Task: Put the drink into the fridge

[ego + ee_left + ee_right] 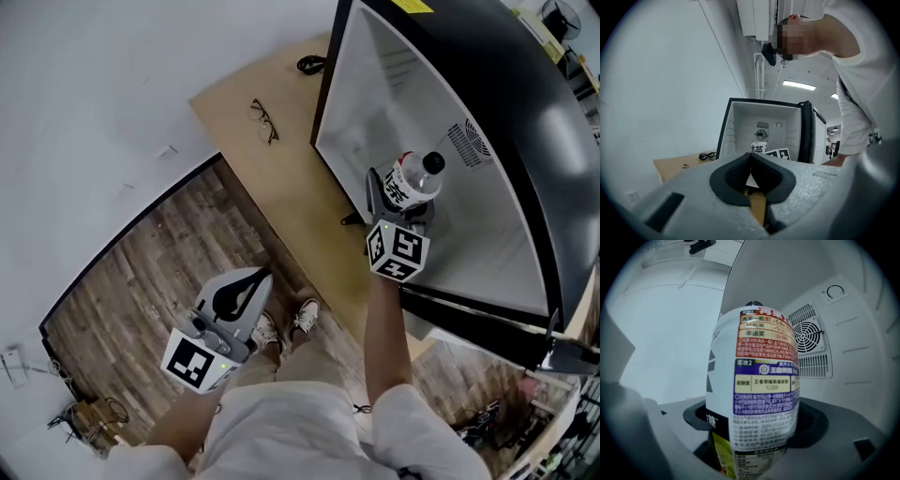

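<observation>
The drink is a bottle [413, 179] with a white printed label and a dark cap. My right gripper [397, 208] is shut on its lower half and holds it upright inside the open fridge [394, 94]. In the right gripper view the bottle [759, 380] fills the middle between the jaws of the right gripper [757, 430], with the fridge's rear fan grille [808, 337] behind it. My left gripper [246, 284] hangs low at the left over the floor, jaws shut and empty. The left gripper [750, 158] faces the fridge [761, 122], where the bottle [759, 148] shows small.
The fridge stands on a wooden table [281, 178] that also carries a pair of glasses [264, 120] and a coiled black cable [311, 64]. The fridge door [806, 133] is swung open to the right. Below are the person's shoes [286, 325] on wood flooring [141, 281].
</observation>
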Demonstrator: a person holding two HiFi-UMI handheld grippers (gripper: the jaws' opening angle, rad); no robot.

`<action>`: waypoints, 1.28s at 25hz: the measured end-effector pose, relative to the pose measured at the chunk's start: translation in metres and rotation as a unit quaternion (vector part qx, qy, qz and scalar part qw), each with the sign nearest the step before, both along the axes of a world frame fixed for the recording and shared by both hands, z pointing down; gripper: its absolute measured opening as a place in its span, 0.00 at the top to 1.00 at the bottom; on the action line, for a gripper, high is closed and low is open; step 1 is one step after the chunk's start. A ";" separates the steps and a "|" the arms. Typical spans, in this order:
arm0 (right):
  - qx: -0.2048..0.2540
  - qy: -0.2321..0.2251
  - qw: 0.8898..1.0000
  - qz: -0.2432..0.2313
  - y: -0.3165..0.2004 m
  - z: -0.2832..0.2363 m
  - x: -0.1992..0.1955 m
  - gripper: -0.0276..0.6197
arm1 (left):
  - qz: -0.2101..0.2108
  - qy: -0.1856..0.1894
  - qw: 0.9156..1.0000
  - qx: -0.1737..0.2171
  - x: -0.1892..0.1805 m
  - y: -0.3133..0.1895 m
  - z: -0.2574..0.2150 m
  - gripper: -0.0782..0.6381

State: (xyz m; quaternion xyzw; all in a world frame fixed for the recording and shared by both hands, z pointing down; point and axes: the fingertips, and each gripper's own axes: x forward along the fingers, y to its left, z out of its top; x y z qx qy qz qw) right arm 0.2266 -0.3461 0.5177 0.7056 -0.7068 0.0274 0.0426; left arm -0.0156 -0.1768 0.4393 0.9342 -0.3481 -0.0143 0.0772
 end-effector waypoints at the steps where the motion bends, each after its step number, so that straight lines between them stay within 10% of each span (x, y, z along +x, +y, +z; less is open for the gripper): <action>1: 0.003 0.000 1.000 0.007 -0.003 0.001 0.005 0.30 | 0.001 -0.003 1.000 -0.006 0.001 0.001 0.002 0.87; 32: 0.034 0.012 0.997 0.068 -0.068 0.024 0.045 0.30 | -0.034 0.005 0.999 -0.041 -0.028 0.011 0.031 0.87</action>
